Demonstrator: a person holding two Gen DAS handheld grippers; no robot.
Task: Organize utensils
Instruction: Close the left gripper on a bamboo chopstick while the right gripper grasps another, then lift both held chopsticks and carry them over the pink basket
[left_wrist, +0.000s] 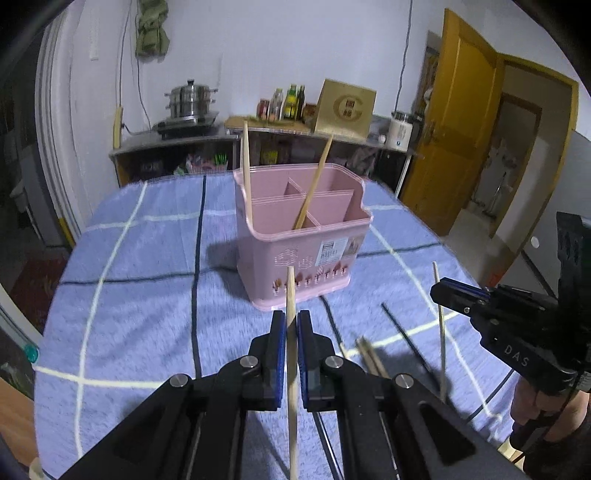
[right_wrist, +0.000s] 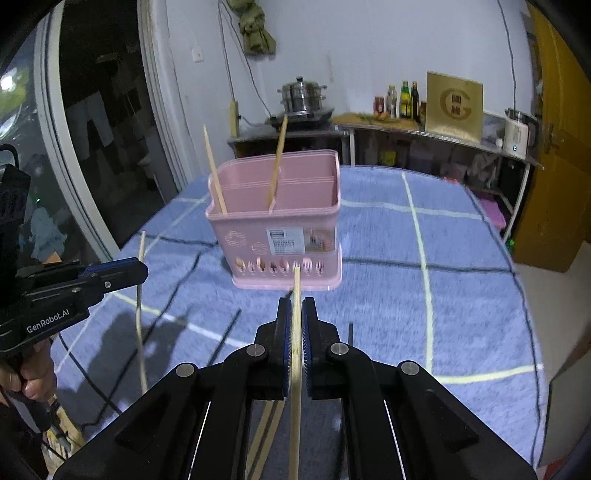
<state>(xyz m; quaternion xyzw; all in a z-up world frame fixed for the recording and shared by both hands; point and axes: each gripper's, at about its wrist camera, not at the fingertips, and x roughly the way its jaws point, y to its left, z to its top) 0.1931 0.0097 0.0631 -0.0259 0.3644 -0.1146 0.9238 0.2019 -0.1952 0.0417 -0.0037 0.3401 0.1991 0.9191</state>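
1. Nearest to me, my left gripper is clenched on a pale wooden chopstick, held just short of the pink caddy, on the near side of it. The stick runs upright between the blue pads, its tip poking above them toward the caddy's front wall.
2. My right gripper is likewise clenched on a second wooden chopstick, also on the near side of the caddy, its tip level with the row of cut-outs at the caddy's base.
3. Below both grippers, nearer to me than the caddy, more utensils lie loose on the blue checked cloth: a few wooden sticks and some thin dark ones.
4. The caddy stands on the cloth ahead of both grippers. Two chopsticks already lean inside it, one at its left wall, one in a middle compartment.
5. Risk, as I judge it: each stick is pinched along a short stretch only, so it may pivot or slip in the pads as I swing it over the rim.
6. A long tail hangs below each grip; too low an approach could knock the caddy's front wall and shove or tip the light caddy.
7. The two grippers sit close together, so converging on one compartment could clash them, or strike the leaning sticks.
8. Beyond the caddy, the counter is well apart and poses no hazard.
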